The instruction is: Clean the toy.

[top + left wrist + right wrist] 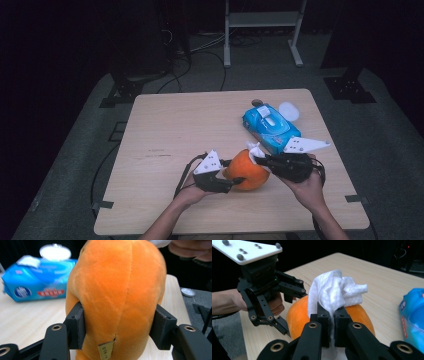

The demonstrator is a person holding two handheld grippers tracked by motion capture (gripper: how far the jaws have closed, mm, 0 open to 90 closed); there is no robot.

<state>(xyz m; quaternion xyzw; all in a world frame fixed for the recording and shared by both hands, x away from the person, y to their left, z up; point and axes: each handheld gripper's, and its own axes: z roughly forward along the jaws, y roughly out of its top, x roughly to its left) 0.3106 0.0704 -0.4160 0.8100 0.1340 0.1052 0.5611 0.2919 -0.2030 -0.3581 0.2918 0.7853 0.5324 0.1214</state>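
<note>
An orange plush toy [246,170], round like a pumpkin, sits near the front edge of a pale wooden tabletop [165,130], between two hand-held grippers. The left gripper [235,181] has its jaws pressed against the toy's two sides, denting the soft fabric, so it is clamped on the toy. The right gripper [331,322] has its jaws closed tight on a crumpled white wipe [337,291], which rests against the top of the toy. The likely risks: the plush is soft and rounded, so it could squeeze out of the left gripper's hold or roll if the wipe is pushed hard; the wipe, pinched only at its lower folds, could slip free or bunch up instead of rubbing the surface. Just behind the toy lies a blue wipe pack [270,127], its white lid [289,111] flipped open, with a white sheet showing at the opening; how full it is cannot be judged.
</note>
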